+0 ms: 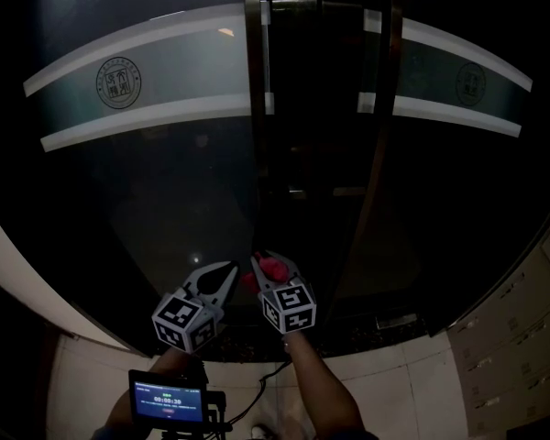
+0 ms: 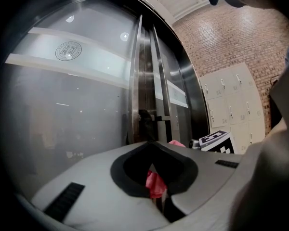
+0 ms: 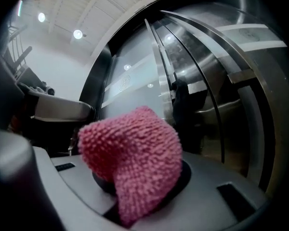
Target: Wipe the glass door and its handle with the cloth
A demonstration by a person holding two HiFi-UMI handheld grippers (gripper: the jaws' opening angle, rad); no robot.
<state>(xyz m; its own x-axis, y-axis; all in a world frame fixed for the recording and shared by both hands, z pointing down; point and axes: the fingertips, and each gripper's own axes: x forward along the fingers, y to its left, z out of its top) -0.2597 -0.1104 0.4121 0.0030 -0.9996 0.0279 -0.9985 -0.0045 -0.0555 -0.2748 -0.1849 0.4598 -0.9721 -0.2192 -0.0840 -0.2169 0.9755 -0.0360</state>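
Note:
The dark glass door point(image 1: 165, 181) fills the head view, with a white band and a round seal across it, and shows grey in the left gripper view point(image 2: 67, 109). A vertical metal bar point(image 1: 265, 58) runs along its edge. Low and central, my right gripper point(image 1: 271, 269) is shut on a pink knobbly cloth point(image 3: 135, 158), which bulges over its jaws close to the door's edge. Just left of it, my left gripper point(image 1: 222, 280) has its jaws meeting at the tips point(image 2: 152, 142). A pink scrap point(image 2: 155, 184) shows in their hollow; I cannot tell whether it is pinched.
Cream lockers point(image 1: 522, 337) stand at the right, below a brick wall point(image 2: 231, 42). A second glass leaf point(image 1: 458, 154) with the same band lies right of the dark frame. A small lit screen point(image 1: 170, 400) sits by my body above the pale tiled floor point(image 1: 82, 383).

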